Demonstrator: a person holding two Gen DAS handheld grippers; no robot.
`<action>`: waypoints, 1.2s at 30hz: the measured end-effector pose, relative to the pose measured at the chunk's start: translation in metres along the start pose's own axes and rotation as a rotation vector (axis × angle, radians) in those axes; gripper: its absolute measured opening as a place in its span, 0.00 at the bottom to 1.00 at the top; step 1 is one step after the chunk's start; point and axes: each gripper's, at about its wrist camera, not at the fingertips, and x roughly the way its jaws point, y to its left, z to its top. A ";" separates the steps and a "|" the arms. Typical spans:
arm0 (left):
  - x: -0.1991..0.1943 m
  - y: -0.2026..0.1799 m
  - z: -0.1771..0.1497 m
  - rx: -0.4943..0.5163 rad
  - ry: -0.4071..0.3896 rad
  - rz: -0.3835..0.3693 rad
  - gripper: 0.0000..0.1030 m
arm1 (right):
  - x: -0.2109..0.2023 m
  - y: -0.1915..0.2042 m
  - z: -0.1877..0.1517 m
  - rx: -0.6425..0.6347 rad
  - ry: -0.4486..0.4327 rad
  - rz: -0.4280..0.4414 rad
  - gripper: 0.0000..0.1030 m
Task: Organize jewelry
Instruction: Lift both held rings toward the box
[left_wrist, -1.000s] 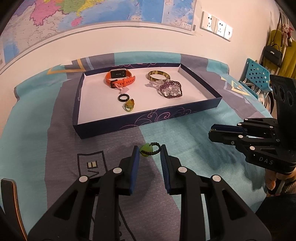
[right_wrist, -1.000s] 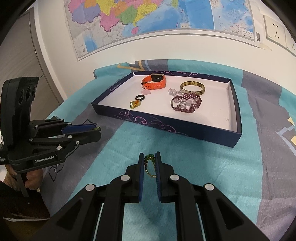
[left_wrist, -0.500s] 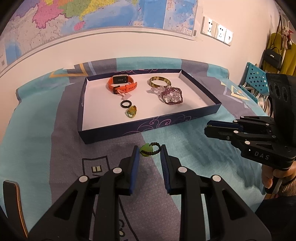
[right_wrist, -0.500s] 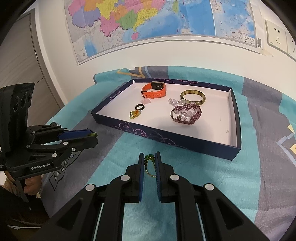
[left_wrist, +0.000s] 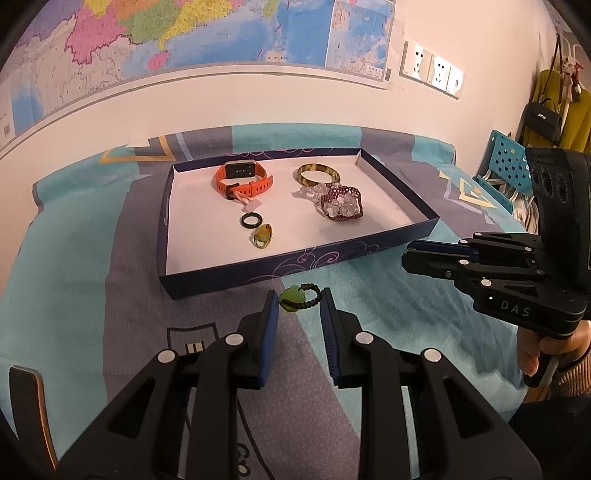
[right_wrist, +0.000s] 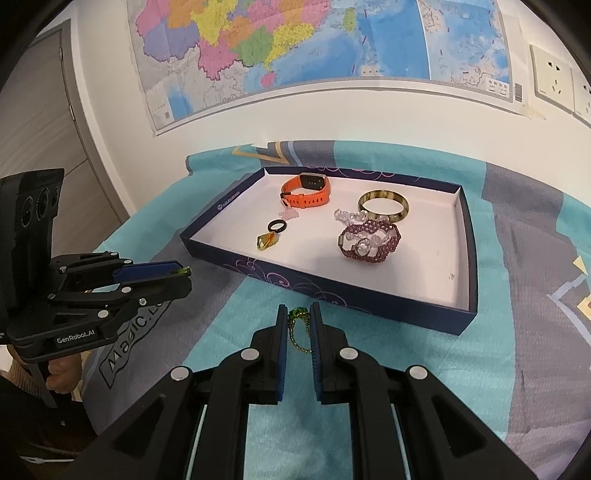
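Note:
My left gripper (left_wrist: 298, 301) is shut on a green stone ring with a dark beaded band (left_wrist: 297, 298), held above the cloth in front of the box. My right gripper (right_wrist: 299, 319) is shut on a green and gold chain piece (right_wrist: 298, 326). The dark blue box (left_wrist: 258, 271) with a white floor holds an orange watch (left_wrist: 243, 179), a horn bangle (left_wrist: 317, 175), a purple bead bracelet (left_wrist: 340, 205), a black ring (left_wrist: 252, 220) and an amber pendant (left_wrist: 262, 236). The box also shows in the right wrist view (right_wrist: 332, 293). Each gripper shows in the other's view, the left (right_wrist: 184, 275) and the right (left_wrist: 408, 256).
A blue, teal and grey patterned cloth (left_wrist: 92, 258) covers the table. A wall with a map (left_wrist: 184, 33) and sockets (left_wrist: 432, 70) stands right behind it. A blue perforated chair (left_wrist: 509, 162) and hanging bags are at the far right. A door (right_wrist: 44, 122) is at the left.
Both grippers have risen and drawn back a little from the box, each still holding its piece. The box contents have not moved.

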 end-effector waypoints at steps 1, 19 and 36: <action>0.000 0.000 0.001 0.000 -0.002 0.000 0.23 | 0.000 0.000 0.001 0.000 -0.002 -0.001 0.10; -0.004 0.005 0.012 -0.007 -0.024 0.005 0.23 | 0.003 -0.003 0.015 0.005 -0.018 0.000 0.10; -0.004 0.010 0.022 -0.008 -0.040 0.014 0.23 | 0.005 -0.008 0.028 0.001 -0.029 -0.006 0.10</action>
